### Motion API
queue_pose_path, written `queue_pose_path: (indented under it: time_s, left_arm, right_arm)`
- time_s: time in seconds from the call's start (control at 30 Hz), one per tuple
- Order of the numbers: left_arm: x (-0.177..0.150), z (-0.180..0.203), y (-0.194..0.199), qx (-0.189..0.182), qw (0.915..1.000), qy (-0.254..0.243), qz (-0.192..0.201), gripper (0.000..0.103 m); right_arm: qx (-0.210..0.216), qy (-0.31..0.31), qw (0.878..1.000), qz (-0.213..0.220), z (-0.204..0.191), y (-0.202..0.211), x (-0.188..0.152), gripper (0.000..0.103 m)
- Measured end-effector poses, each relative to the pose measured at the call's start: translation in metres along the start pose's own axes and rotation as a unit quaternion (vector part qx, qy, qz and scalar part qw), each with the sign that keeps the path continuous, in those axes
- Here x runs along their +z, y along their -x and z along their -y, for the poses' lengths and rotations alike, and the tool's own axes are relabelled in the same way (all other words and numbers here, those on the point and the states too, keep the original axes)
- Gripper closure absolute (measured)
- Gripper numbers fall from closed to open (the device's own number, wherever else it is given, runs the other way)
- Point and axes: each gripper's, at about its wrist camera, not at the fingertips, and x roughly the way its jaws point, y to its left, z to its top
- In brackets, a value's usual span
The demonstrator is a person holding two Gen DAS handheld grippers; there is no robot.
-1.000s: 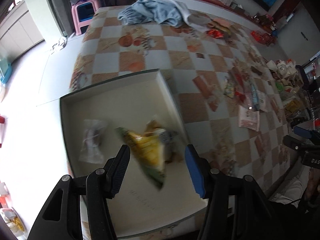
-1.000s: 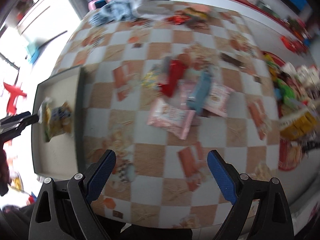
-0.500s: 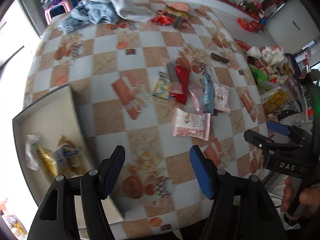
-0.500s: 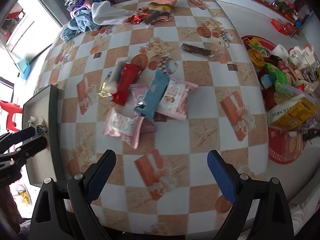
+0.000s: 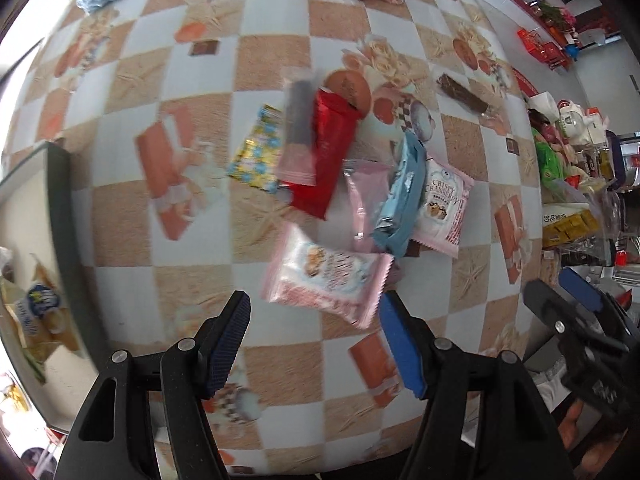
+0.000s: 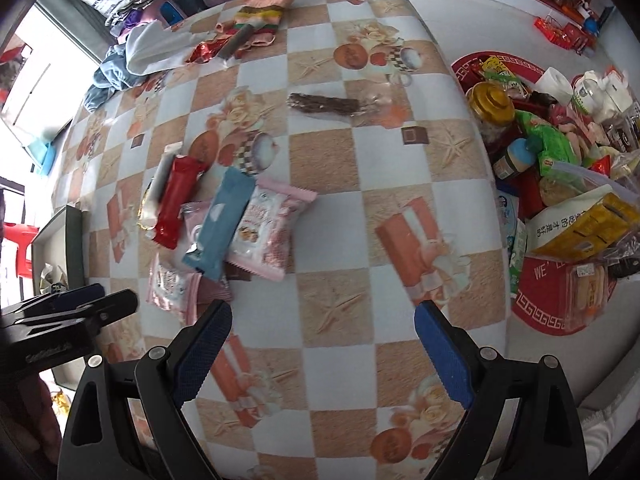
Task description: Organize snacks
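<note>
A pile of snack packets lies mid-table: a pink-and-white packet (image 5: 326,274) nearest me, a blue packet (image 5: 402,196), a cranberry packet (image 5: 444,204), a red packet (image 5: 328,152) and a yellow-blue packet (image 5: 258,150). My left gripper (image 5: 314,344) is open and empty, just short of the pink-and-white packet. My right gripper (image 6: 322,354) is open and empty over bare tablecloth, right of the same pile (image 6: 218,224). A shallow box (image 5: 60,208) at the left edge holds several snacks (image 5: 42,312). A dark bar (image 6: 324,104) lies apart farther back.
Clothes (image 6: 132,54) and more wrappers (image 6: 256,20) lie at the table's far end. A red tray (image 6: 536,272) with jars, bags and boxes fills the right side. The box shows at the left edge in the right wrist view (image 6: 74,240).
My left gripper has swung from over the box to the right, and now faces the snack pile. My right gripper has shifted slightly; both stay open.
</note>
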Motion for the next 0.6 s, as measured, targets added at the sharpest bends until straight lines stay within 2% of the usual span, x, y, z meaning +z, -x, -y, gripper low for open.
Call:
queue_pose_path:
  time_s: [0.3, 0.4, 0.5, 0.6]
  left_arm:
    - [0.013, 0.005, -0.036, 0.004, 0.9988, 0.046, -0.018, 0.032]
    - [0.013, 0.0, -0.044, 0.012, 0.9983, 0.055, -0.018, 0.024]
    - [0.01, -0.008, -0.045, 0.009, 0.9978, 0.065, -0.01, 0.023]
    - [0.0, -0.021, -0.047, 0.031, 0.9971, 0.068, -0.011, 0.022]
  right_arm:
    - [0.001, 0.004, 1.0, -0.005, 0.026, 0.003, -0.002, 0.009]
    - [-0.003, 0.005, 1.0, -0.015, 0.033, 0.001, -0.007, 0.009]
    - [-0.002, 0.01, 1.0, -0.02, 0.037, 0.0, -0.011, 0.009]
    - [-0.001, 0.013, 1.0, -0.02, 0.039, 0.0, -0.011, 0.009]
